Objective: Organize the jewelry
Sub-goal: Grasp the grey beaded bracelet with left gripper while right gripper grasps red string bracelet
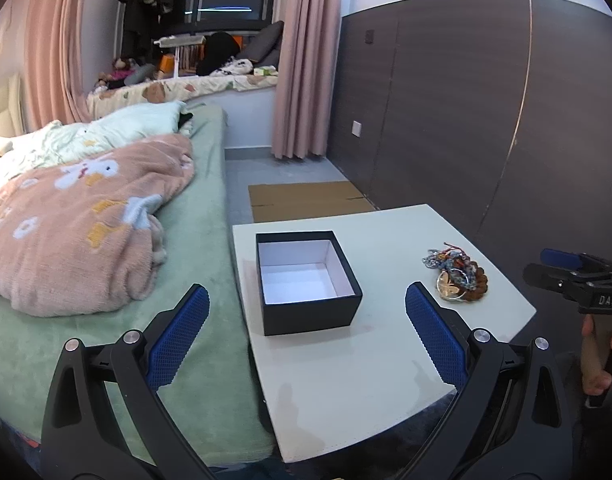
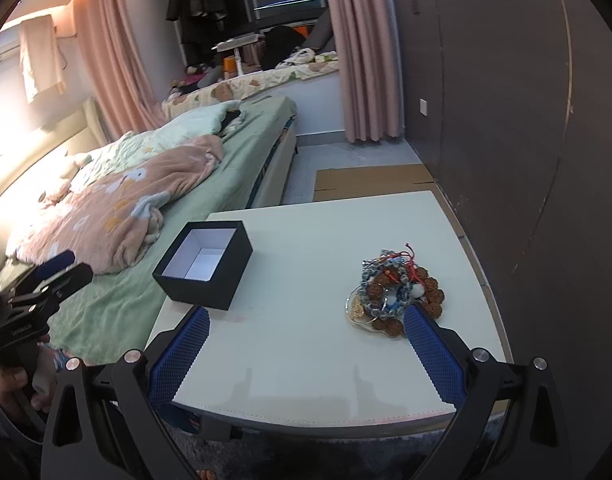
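On the white table [image 2: 306, 320] by the bed: black box [image 2: 203, 266] and jewelry pile [image 2: 394, 294], well apart, box toward the bed side, pile toward the wall side.

Left gripper [image 1: 306, 336]: jaws spread wide, nothing between them; hangs over the near table edge, lined up roughly with the box.

Right gripper [image 2: 306, 344]: jaws wide apart too, nothing held; its right fingertip [image 2: 416, 316] sits just beside the pile's near edge, can't tell if touching.

Task thing: jewelry all lies in one heap on the table top, none in the box. Brown bead bracelet, blue-grey bead strand, red cord, clear ring or bangle, all overlapping.

Container: box is open, no lid in view, white lining, black outside. Inside looks bare, nothing in it.

Stage (judgement): start of the job, no piece moved yet; likely first step is a pick from the pile.

Risk 1: strands are tangled, so pinching one may drag the whole heap along and drop bits on the way to the box.

Risk 2: pile sits near the table's right edge; a sideways nudge from the open finger could push beads off onto the floor.

Risk 3: thin clear ring lies flat, wide pads may slide over it and miss.

Risk 4: box is light-looking and unheld; bumping its wall on the drop could shove it toward the bed [image 1: 105, 240].
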A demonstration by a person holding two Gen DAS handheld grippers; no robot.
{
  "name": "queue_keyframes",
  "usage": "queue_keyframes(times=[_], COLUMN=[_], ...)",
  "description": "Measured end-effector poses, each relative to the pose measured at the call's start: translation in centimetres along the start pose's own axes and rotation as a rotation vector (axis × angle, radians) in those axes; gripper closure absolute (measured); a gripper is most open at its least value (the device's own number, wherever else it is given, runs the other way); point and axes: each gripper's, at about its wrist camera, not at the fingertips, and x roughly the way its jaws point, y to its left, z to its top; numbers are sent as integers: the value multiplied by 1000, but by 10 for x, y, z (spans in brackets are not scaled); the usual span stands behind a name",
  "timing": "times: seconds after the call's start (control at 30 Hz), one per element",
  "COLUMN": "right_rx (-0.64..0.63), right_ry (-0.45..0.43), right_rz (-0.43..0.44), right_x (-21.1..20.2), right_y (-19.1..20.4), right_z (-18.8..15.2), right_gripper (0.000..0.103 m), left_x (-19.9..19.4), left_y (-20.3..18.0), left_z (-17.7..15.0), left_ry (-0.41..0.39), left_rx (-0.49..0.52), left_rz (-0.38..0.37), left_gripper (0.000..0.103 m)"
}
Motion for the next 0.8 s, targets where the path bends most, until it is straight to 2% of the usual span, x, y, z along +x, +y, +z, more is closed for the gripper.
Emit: queue_keyframes(times=[0.37, 0.8], right_rx=[41, 59], right_ry=[-1, 13], right_rz=[10, -11], right_x=[4, 16], right_y=[-9, -44], right_z=[20, 56], right_gripper=[8, 8], left_x=[13, 46], left_y=[-17, -47], left_z=[23, 56], left_ry=[25, 59], left_rx=[-1, -31], left_rz=[-55, -90], left_gripper=[5, 5])
